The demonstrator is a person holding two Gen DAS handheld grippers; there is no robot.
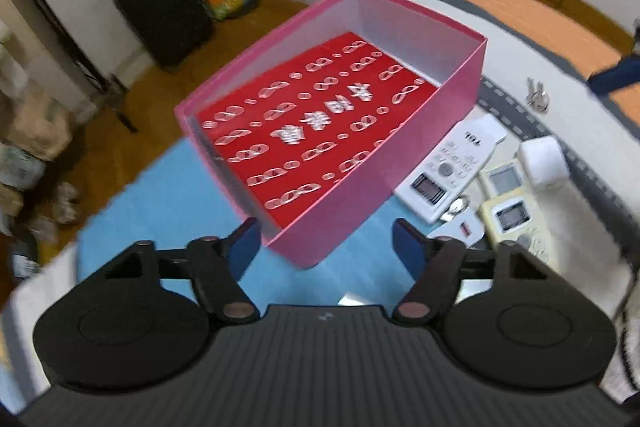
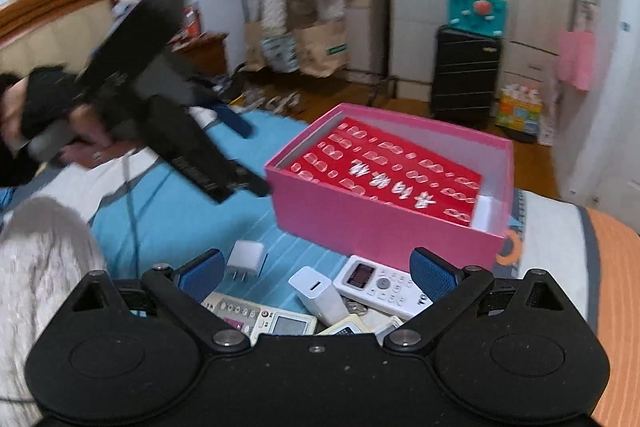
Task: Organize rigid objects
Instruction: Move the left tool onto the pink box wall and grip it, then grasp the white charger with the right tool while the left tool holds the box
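Your left gripper [image 1: 326,241] hung with its jaws spread wide and nothing between them, just short of the near corner of the pink box [image 1: 420,147], which sat on the blue bedspread [image 1: 168,195] holding a red patterned card [image 1: 316,123]. Your right gripper [image 2: 316,273] was equally wide and empty above the white remote [image 2: 380,285], the white charger [image 2: 318,293] and another plug [image 2: 246,259] beside the box.

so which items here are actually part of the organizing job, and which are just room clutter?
Job items:
- pink box, red printed sheet inside
- white remote
- cream remotes
- white chargers
- keys
- left gripper and right gripper, both open, empty

Just lying about:
- black suitcase
- teal bag
- paper bags
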